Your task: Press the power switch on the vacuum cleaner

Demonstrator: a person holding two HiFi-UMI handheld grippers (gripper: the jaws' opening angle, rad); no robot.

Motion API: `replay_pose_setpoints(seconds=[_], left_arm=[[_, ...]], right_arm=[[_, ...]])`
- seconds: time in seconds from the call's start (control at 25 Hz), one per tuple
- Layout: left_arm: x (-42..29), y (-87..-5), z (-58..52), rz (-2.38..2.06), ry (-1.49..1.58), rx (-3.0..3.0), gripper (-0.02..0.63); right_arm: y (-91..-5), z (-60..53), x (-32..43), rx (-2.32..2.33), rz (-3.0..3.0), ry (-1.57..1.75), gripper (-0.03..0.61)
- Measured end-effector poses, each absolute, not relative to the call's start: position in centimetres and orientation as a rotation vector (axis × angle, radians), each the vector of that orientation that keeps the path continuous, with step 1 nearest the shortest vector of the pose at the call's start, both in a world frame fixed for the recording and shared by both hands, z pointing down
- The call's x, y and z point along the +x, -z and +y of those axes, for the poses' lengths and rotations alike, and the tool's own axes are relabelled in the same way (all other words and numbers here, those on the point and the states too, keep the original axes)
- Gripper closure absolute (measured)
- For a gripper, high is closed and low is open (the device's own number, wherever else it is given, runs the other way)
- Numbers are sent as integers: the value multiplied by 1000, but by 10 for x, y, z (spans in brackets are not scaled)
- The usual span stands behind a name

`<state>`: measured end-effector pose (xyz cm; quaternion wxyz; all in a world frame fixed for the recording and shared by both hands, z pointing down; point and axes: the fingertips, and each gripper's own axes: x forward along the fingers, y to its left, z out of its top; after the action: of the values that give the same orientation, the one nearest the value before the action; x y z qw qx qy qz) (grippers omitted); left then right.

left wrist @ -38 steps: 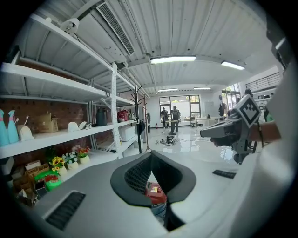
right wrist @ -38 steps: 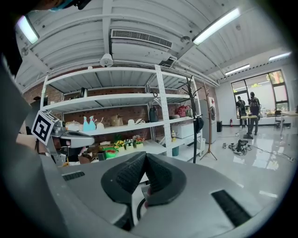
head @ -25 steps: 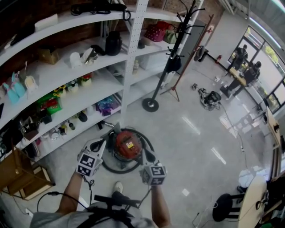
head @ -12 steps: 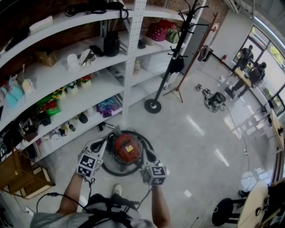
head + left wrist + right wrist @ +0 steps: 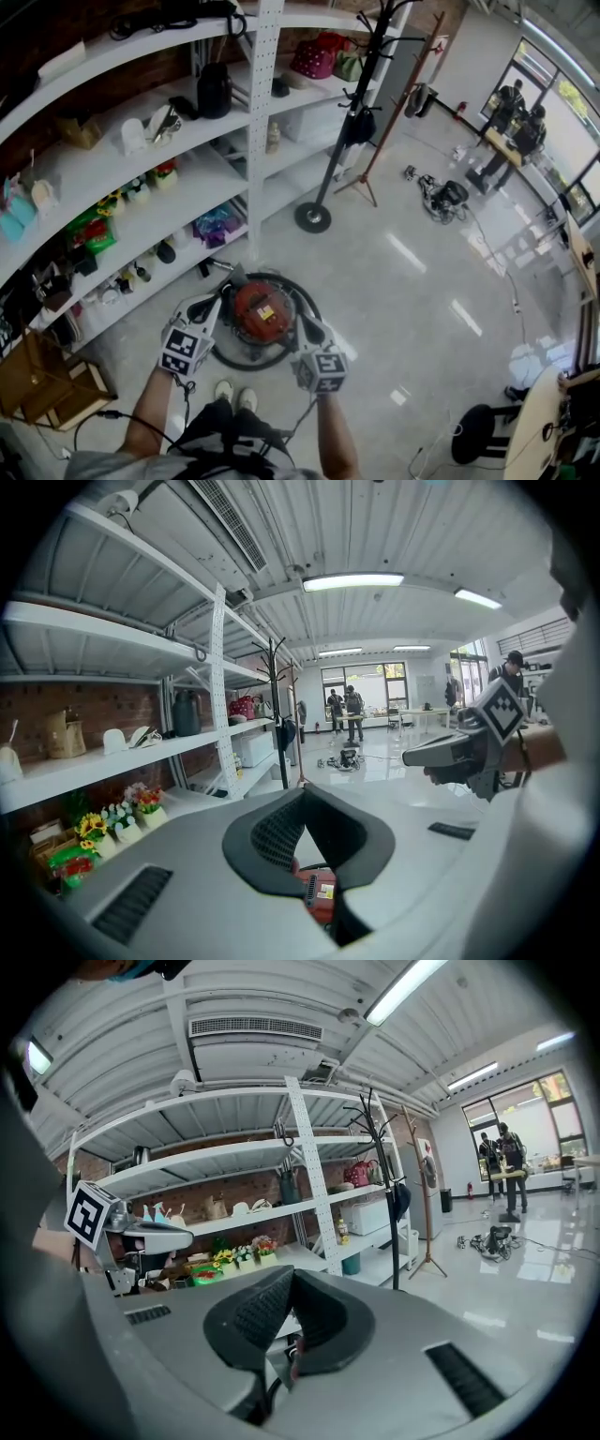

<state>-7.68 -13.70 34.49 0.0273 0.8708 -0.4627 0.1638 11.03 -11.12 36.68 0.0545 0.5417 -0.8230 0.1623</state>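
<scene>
The vacuum cleaner (image 5: 262, 313) is a round red canister on the floor, ringed by its black hose (image 5: 232, 357), just ahead of the person's shoes. My left gripper (image 5: 212, 306) hovers over its left side and my right gripper (image 5: 307, 324) over its right side, both above it. In the left gripper view the left gripper (image 5: 302, 794) has its black pads meeting at the tips, and a bit of the red vacuum cleaner (image 5: 317, 892) shows under them. The right gripper (image 5: 292, 1275) likewise has its pads together, holding nothing. The power switch cannot be made out.
White shelves (image 5: 187, 202) full of small items run along the left. A black coat stand (image 5: 313, 217) rises beyond the vacuum. A wooden crate (image 5: 37, 384) sits at lower left, a black stool (image 5: 478, 436) at lower right. People (image 5: 514, 117) and floor gear (image 5: 442, 199) are far off.
The head view has shifted a little and both shoes now show. The grippers hold about the same places on either side of the vacuum cleaner.
</scene>
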Motion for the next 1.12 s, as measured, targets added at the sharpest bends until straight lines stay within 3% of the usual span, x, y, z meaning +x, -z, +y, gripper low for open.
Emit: replay_pose_setpoints(seconds=[1.12], left_arm=[[-82,-439,-207,-1240,-492,2647,607]], right_arm=[[-465,-151,104,1748,-2298,-652,566]])
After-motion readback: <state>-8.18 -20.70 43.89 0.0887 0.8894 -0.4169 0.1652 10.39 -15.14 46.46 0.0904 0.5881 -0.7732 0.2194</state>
